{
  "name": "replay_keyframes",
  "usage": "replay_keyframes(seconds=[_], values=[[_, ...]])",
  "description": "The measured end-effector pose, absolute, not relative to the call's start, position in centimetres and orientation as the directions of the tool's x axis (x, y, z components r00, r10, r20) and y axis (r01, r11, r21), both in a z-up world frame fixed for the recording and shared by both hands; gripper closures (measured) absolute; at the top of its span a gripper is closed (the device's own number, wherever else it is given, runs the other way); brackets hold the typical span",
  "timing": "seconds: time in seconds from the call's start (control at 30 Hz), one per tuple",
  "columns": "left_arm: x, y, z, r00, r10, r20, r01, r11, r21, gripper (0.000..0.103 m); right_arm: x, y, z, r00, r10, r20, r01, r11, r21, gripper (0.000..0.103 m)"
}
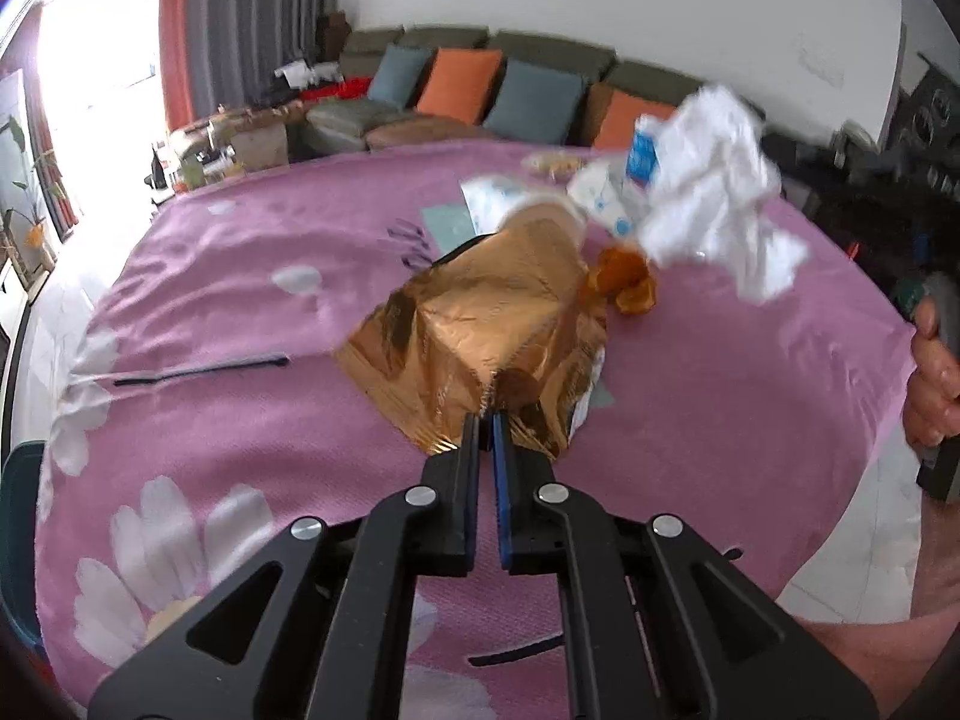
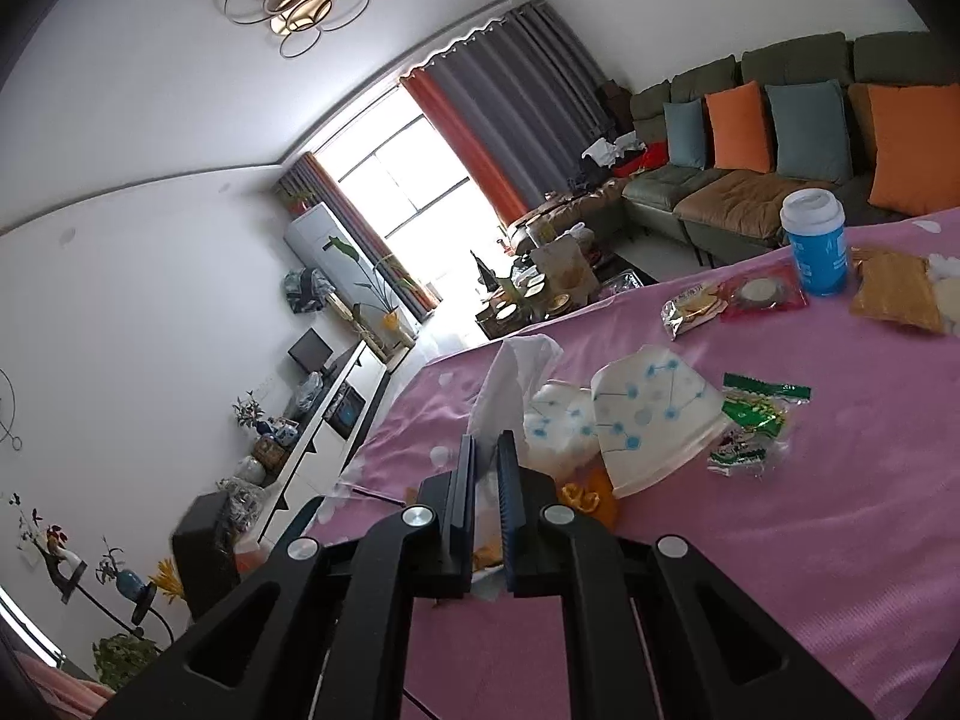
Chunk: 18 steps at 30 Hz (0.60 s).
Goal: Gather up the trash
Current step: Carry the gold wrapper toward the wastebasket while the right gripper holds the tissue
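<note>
We hold a crumpled gold wrapper (image 1: 498, 324) in the left tool (image 1: 487, 417) – jaws clamped tight on its corner – above the pink floral worktop (image 1: 210, 312). Our right tool (image 2: 487, 441) is pinched shut on a white tissue (image 2: 510, 384), just beside orange peel (image 2: 585, 495) and a dotted paper bowl (image 2: 654, 414). Farther off lie a green packet (image 2: 753, 420) and a blue cup (image 2: 816, 243).

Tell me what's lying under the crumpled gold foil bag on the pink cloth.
Beside the crumpled gold foil bag, orange peel shows at its far edge on the pink flowered cloth, and a pale teal sheet lies behind it. Anything directly beneath the bag is covered.
</note>
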<state>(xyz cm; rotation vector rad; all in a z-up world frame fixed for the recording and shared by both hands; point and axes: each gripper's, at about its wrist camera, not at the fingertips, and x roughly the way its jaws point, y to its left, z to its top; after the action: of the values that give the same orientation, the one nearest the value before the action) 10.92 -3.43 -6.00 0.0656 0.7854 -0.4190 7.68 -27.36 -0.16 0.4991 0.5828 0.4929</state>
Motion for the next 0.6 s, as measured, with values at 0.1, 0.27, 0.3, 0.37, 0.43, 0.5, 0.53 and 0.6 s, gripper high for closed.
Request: replay_keyframes(seconds=[0.1, 0.27, 0.3, 0.37, 0.43, 0.5, 0.53, 0.6], values=[[10.4, -1.8, -4.6, 0.653, -0.373, -0.659, 0.383, 0.913, -0.137, 0.098, 7.9, -27.5, -0.2, 0.724, 0.571, -0.388, -0.297, 0.765, 0.572, 0.097], [9.1, 1.0, -2.5, 0.703, -0.369, -0.608, 0.352, 0.923, -0.153, 0.098, 8.5, -25.8, 0.2, 0.701, 0.607, -0.374, -0.341, 0.746, 0.572, 0.097], [9.0, 1.6, -2.3, 0.710, -0.362, -0.604, 0.341, 0.927, -0.154, 0.098, 8.7, -25.2, 0.3, 0.692, 0.619, -0.373, -0.355, 0.741, 0.571, 0.097], [8.3, 3.2, -2.0, 0.727, -0.336, -0.599, 0.307, 0.939, -0.155, 0.098, 9.1, -23.7, 0.4, 0.670, 0.641, -0.374, -0.383, 0.731, 0.565, 0.097], [7.8, 4.4, -1.6, 0.738, -0.317, -0.595, 0.278, 0.947, -0.159, 0.098, 9.6, -22.4, 0.6, 0.650, 0.659, -0.377, -0.406, 0.722, 0.560, 0.097], [7.2, 6.2, -1.5, 0.753, -0.282, -0.594, 0.237, 0.959, -0.156, 0.098, 10.2, -20.4, 0.5, 0.620, 0.685, -0.383, -0.437, 0.707, 0.556, 0.097], [7.0, 7.0, -1.5, 0.759, -0.265, -0.595, 0.216, 0.964, -0.154, 0.098, 10.5, -19.3, 0.5, 0.604, 0.698, -0.386, -0.453, 0.698, 0.554, 0.097], [6.6, 8.5, -1.5, 0.766, -0.236, -0.598, 0.179, 0.972, -0.153, 0.098, 10.8, -17.5, 0.6, 0.579, 0.717, -0.389, -0.479, 0.685, 0.549, 0.097]])
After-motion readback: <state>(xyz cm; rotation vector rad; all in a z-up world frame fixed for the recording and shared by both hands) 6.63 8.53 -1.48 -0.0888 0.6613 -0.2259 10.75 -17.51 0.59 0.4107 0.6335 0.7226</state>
